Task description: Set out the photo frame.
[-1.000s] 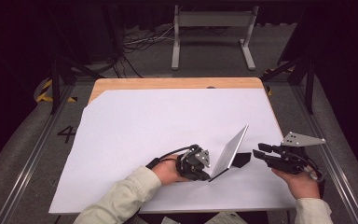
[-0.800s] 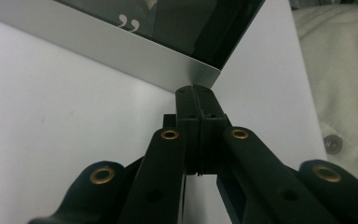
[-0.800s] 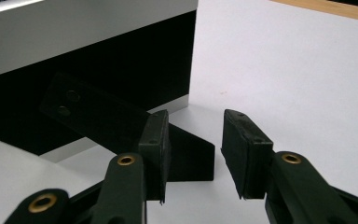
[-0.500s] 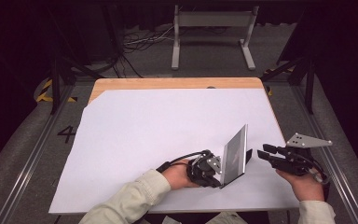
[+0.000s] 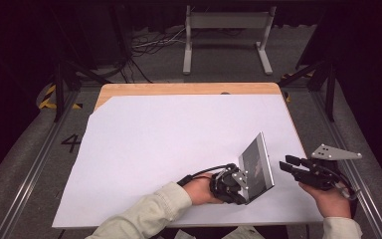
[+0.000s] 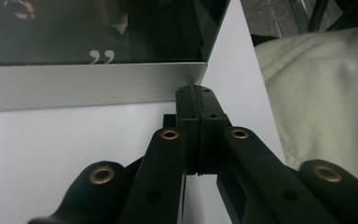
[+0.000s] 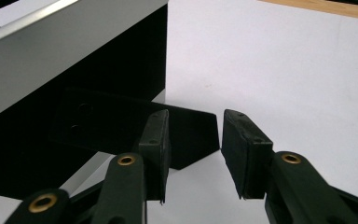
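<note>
A silver-edged picture frame [image 5: 256,167] with dark glass stands tilted on its edge on the white sheet [image 5: 169,139], near the front right. My left gripper [image 5: 240,183] is at its lower left, shut, with its tips against the frame's silver border [image 6: 88,84]; nothing shows between the closed jaws [image 6: 193,91]. My right gripper [image 5: 284,163] is just right of the frame, open, facing its back. In the right gripper view the frame's black back stand [image 7: 191,135] sits just beyond the gap of my right gripper [image 7: 196,116], untouched by the pads.
The white sheet covers a wooden table whose far edge [image 5: 189,88] shows bare. A metal stand [image 5: 226,30] and cables lie on the floor beyond. A pale sleeve [image 6: 326,93] is beside the left gripper. Rails run along both table sides.
The left hand has slid to the right with the frame, and the frame has tipped up steeper. The right gripper has stayed almost where it was.
</note>
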{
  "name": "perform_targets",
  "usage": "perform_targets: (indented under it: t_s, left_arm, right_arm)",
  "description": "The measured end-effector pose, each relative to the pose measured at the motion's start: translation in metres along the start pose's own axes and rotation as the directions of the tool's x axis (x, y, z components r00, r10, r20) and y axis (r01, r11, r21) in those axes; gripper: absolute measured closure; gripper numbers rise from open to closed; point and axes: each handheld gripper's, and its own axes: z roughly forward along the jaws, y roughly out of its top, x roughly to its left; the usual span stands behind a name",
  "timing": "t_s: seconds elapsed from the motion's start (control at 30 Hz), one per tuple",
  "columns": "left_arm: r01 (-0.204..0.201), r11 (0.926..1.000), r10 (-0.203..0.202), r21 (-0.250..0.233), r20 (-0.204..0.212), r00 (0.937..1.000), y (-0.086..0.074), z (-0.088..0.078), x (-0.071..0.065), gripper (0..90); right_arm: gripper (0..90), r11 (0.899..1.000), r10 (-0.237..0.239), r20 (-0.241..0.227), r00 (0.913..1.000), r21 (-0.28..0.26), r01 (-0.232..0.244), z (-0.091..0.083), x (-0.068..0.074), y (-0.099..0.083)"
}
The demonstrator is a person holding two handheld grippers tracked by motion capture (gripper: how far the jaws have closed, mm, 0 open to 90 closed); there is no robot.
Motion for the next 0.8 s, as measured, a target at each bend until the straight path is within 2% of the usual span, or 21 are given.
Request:
perform_targets:
  t_s: [0.07, 0.37, 0.43, 0.47, 0.53, 0.7, 0.8]
  left_arm:
    - [0.017, 0.9998, -0.017, -0.006, 0.009, 0.9998, 0.004, 0.004, 0.001, 90.0]
    - [0.041, 0.9989, -0.041, -0.02, 0.008, 0.9991, 0.015, 0.013, 0.005, 90.0]
    - [0.039, 0.9987, -0.04, -0.033, -0.033, 0.9986, 0.017, 0.015, 0.005, 90.0]
    - [0.047, 0.9982, -0.049, -0.037, -0.051, 0.9975, 0.019, 0.016, 0.005, 90.0]
    - [0.04, 0.9984, -0.043, -0.041, -0.093, 0.9947, 0.023, 0.019, 0.004, 90.0]
    - [0.033, 0.9986, -0.038, -0.041, -0.132, 0.9905, 0.025, 0.02, 0.001, 90.0]
    - [0.043, 0.9982, -0.048, -0.042, -0.132, 0.99, 0.018, 0.012, 0.004, 90.0]
  right_arm:
    - [62.0, 1.0, 0.006, 0.007, 1.0, 0.0, -0.006, -0.003, -0.001, -0.002]
    - [62.2, 0.999, 0.038, 0.036, 0.9987, -0.011, -0.037, -0.013, -0.005, -0.006]
    - [62.2, 0.999, 0.043, 0.04, 0.9983, -0.011, -0.042, -0.015, -0.005, -0.006]
    - [62.2, 0.999, 0.044, 0.042, 0.9981, -0.012, -0.044, -0.015, -0.006, -0.006]
    - [63.0, 0.999, 0.051, 0.047, 0.9976, -0.009, -0.051, -0.017, -0.006, -0.006]
    - [63.6, 0.998, 0.066, 0.053, 0.9964, -0.008, -0.066, -0.018, -0.008, -0.006]
    - [63.5, 0.998, 0.069, 0.058, 0.9959, -0.004, -0.069, -0.018, -0.009, -0.006]
